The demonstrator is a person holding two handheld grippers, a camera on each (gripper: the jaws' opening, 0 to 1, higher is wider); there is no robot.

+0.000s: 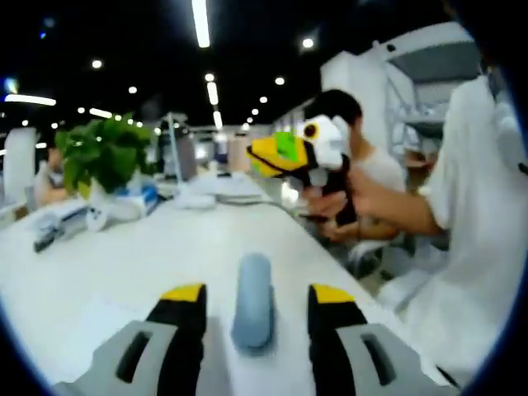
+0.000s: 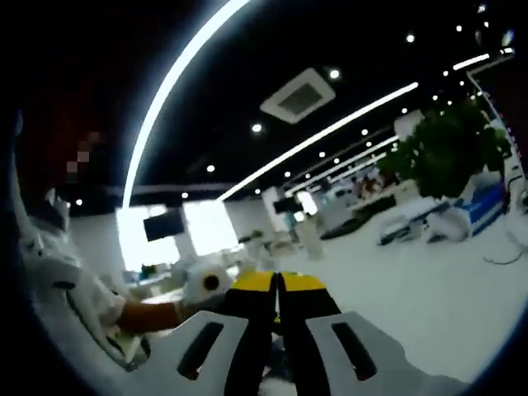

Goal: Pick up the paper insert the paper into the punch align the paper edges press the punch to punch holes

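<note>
Yellow-tipped fingers of the left gripper stand wide apart, holding nothing; a grey-blue punch sits between them on the white bench, not clamped. Paper: a faint white sheet seems to lie just left of the punch, blurred, can't be sure. Right gripper has its fingers pressed together, nothing visible between them; in the left gripper view it's raised over the bench's right edge, a hand gripping it. Judgement: paper is light, floppy, slides on a smooth top; best pinched at a free edge or corner. Punch looks stiff, heavier, press from above. Bench edge runs close on the right, a person sits just beyond. Plant and clutter far left; open surface ahead.
</note>
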